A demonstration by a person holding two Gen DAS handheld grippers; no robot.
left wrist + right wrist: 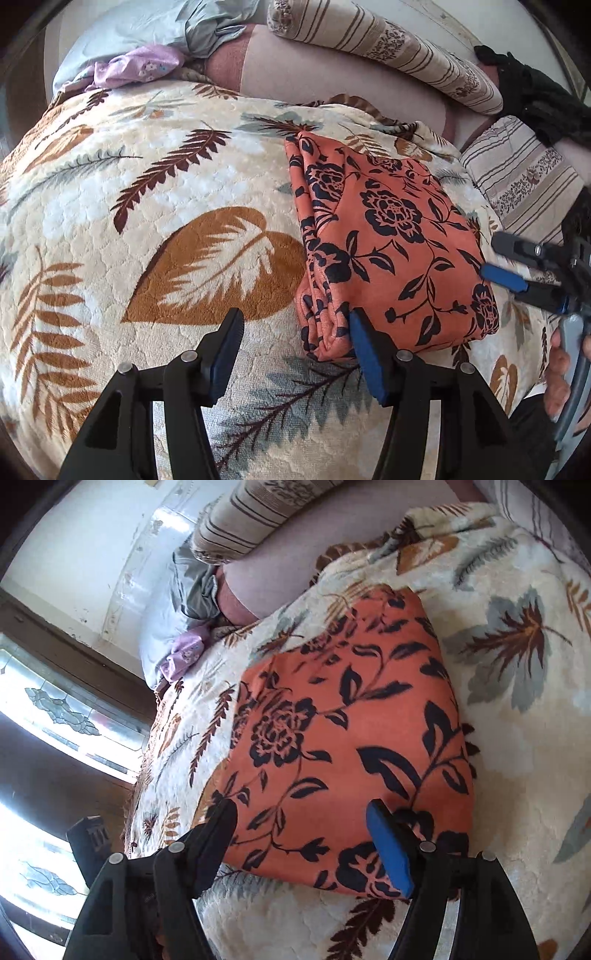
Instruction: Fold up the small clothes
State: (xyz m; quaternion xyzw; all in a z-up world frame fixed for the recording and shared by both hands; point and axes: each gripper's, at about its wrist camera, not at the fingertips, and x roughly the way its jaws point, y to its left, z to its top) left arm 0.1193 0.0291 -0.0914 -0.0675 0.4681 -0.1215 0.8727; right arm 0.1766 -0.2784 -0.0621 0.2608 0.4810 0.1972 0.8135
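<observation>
Leaf-print blanket (147,184), folded orange garment (388,251) beside released left claw (295,328), beneath released right claw (301,814)

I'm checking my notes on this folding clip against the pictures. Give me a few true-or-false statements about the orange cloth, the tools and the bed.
1. The orange floral cloth lies folded on the leaf-print blanket. True.
2. The left tool is clamped shut on the cloth. False: its jaws stand open, one finger beside the cloth's near edge.
3. The right tool is open above the cloth. True.
4. A lilac flowered garment lies on top of the orange cloth. False: it lies far off, near the pale blue pillow.
5. Striped cushions lie beyond the blanket. True.
</observation>
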